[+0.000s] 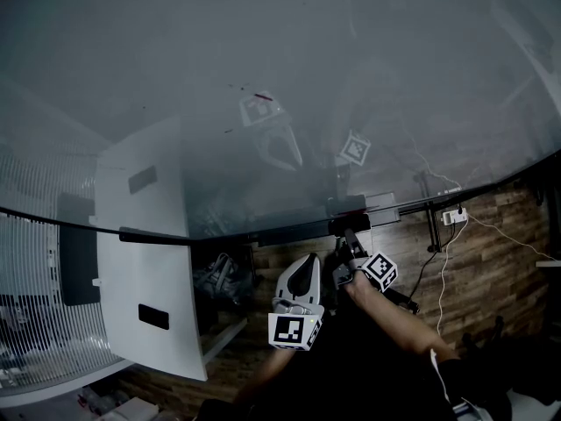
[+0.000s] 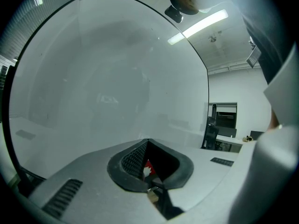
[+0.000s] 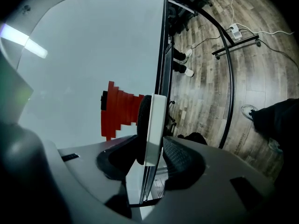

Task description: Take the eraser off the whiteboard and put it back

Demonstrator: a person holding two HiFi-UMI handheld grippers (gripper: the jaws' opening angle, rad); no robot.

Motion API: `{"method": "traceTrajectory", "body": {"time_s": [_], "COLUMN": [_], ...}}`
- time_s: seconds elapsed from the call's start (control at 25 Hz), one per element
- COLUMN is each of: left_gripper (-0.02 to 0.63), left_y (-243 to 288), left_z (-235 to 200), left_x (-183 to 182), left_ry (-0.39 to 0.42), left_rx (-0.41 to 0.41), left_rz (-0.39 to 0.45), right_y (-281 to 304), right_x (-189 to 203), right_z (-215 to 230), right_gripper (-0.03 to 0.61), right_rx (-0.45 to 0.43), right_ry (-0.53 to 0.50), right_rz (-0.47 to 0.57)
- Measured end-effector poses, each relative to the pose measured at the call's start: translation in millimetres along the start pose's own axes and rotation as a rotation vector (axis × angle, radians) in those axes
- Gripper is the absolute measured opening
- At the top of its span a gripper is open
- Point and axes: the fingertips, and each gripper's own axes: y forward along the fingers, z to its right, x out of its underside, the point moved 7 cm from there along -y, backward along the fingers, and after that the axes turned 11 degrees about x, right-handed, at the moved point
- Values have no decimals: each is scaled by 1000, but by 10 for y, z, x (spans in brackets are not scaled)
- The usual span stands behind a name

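The whiteboard (image 1: 263, 77) is a big glossy pane that fills the upper head view and mirrors both marker cubes. The eraser (image 3: 154, 125), a white slab with a dark felt side, stands edge-on against the board (image 3: 93, 55). My right gripper (image 3: 152, 141) is shut on it, one pad on each face. In the head view that gripper (image 1: 349, 235) reaches up to the board's lower rim. My left gripper (image 1: 302, 266) hangs beside it, lower and apart from the board. Its jaws (image 2: 148, 146) meet at the tips, with a small red-and-white bit deep in the gap.
A red stepped patch (image 3: 117, 113) shows on the board behind the eraser. A white panel (image 1: 145, 261) leans at the left. A wood floor (image 1: 491, 235) holds a power strip (image 1: 454, 217) with cables. The board's black stand leg (image 3: 233, 45) curves past. A person's dark trouser leg (image 3: 275, 118) shows at the right.
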Motion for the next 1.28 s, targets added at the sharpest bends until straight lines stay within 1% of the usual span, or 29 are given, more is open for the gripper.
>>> {"method": "traceTrajectory", "body": {"time_s": [0.44, 0.84, 0.92, 1.04, 1.08, 1.16, 1.2, 1.28], "left_gripper": [2, 2, 2, 2, 2, 2, 2, 2], "left_y": [-103, -148, -151, -168, -176, -192, -202, -221], "left_z": [2, 86, 115, 159, 171, 191, 199, 221], "left_x": [12, 8, 11, 16, 15, 0, -11, -31], "left_ry": [-2, 0, 4, 8, 10, 17, 22, 29], "left_rx": [-4, 3, 9, 13, 13, 13, 12, 12], "left_rz": [15, 42, 45, 55, 60, 71, 76, 82], "right_y": [-56, -308, -388, -521, -569, -667, -712, -795], "right_x": [-4, -19, -21, -32, -43, -82, -105, -151], "right_z": [-7, -63, -116, -258, -316, -439, -507, -652], "right_gripper": [184, 186, 184, 183, 166, 76, 45, 23], "right_rx": [-7, -33, -48, -81, -91, -101, -107, -131], "right_ry": [-1, -18, -35, -112, -141, -211, -248, -315], "right_rz": [-3, -21, -29, -35, -31, -7, 6, 24]}}
